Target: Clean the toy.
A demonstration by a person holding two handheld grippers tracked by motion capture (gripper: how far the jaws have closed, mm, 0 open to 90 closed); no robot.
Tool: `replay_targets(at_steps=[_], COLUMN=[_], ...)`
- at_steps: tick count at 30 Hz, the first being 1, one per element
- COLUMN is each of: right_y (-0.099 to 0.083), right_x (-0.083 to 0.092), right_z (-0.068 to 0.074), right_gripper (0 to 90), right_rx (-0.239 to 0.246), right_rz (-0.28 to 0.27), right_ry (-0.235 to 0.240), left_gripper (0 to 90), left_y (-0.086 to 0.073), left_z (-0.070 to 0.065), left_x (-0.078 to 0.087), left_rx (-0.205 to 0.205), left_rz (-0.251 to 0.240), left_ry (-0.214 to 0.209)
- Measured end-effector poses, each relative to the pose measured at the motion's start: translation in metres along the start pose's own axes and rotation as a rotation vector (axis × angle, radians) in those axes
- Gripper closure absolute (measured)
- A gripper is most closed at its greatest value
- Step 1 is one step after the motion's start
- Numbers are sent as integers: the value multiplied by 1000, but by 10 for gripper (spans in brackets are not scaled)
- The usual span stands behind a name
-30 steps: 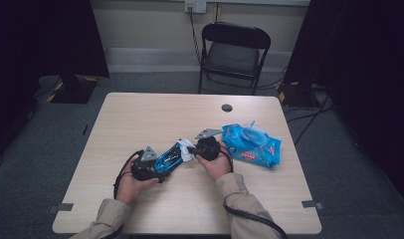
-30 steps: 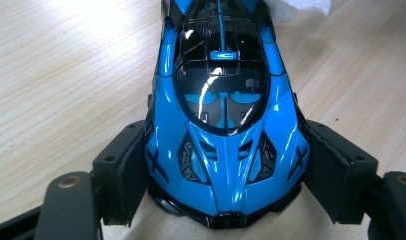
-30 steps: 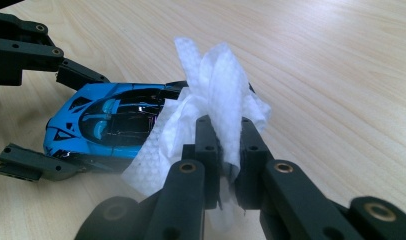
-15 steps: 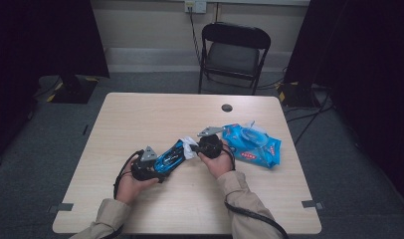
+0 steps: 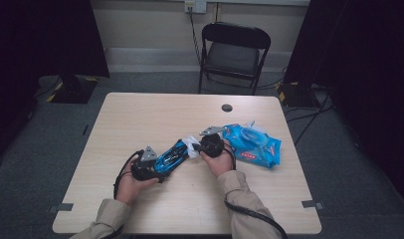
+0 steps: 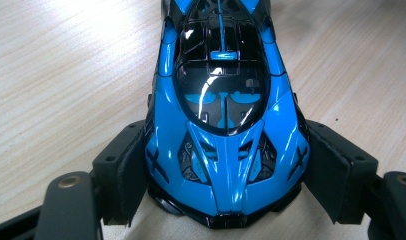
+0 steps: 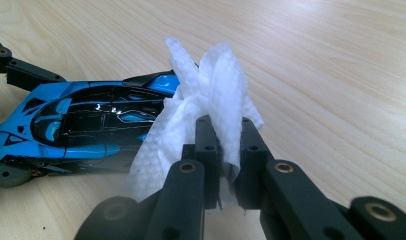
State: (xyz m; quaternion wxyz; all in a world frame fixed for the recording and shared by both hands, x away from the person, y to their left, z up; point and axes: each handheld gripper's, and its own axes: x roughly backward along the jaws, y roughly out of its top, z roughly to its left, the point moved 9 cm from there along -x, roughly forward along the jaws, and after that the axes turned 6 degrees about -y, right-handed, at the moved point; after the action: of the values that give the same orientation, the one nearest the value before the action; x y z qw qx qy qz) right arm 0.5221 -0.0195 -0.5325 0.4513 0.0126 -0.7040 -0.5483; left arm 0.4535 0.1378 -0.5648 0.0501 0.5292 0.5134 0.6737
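Right gripper [image 7: 225, 150] presses its wipe [image 7: 211, 85] against the toy car [image 7: 86, 125].

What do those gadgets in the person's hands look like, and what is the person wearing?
Both are black: the left gripper and right gripper each have two flat padded jaws on jointed links with brass-coloured pivots, a grey three-cornered plate on top and a black trailing cable. The person wears tan long sleeves.

Change entry: right tongs [image 5: 199, 147] with pinched white wipe [image 5: 191, 146], shifted slightly between the earlier pictures and now, from the toy car's [image 5: 171, 155] far end toward the wipes packet [image 5: 252, 145], then back against that end.
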Motion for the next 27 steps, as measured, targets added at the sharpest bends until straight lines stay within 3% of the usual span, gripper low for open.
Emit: replay_targets(at_steps=[12,27], right_y=[-1,-16], right_x=[0,2], right_z=[-4,-22], right_gripper=[833,831], right_rx=[7,-10], right_rz=[9,35], right_ry=[-14,-52], left_gripper=[253,253], left_y=[0,0], left_z=[0,0], left_x=[0,0], left_rx=[3,0], left_rz=[-3,-1], left_ry=[0,-1])
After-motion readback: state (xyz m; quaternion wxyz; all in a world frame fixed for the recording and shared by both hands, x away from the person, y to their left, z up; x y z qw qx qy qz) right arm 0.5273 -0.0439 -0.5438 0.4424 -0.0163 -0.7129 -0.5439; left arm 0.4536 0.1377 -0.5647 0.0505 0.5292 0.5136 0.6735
